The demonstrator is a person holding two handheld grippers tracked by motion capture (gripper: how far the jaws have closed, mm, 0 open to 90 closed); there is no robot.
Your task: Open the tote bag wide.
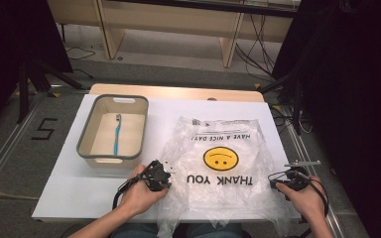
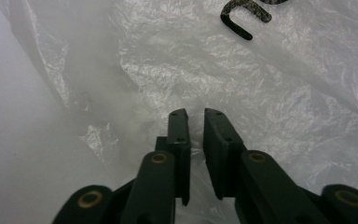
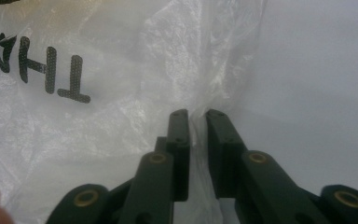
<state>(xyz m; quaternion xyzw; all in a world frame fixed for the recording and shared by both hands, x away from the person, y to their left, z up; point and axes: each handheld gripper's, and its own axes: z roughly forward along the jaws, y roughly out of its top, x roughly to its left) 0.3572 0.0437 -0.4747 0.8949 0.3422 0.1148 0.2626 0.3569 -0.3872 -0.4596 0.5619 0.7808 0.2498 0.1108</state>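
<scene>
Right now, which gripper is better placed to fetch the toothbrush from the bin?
Left. The left gripper sits just below the bin with the blue toothbrush; the right gripper is across the plastic bag.

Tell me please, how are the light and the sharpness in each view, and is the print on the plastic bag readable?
High view: the white table is bright, the surroundings dark; the plastic bag print reads clearly, upside down. Left gripper view: the left gripper is fairly sharp, the crinkled film glares and is soft farther off. Right gripper view: the right gripper is sharp, the letters slightly blurred, a fingertip at the lower left corner out of focus.
</scene>
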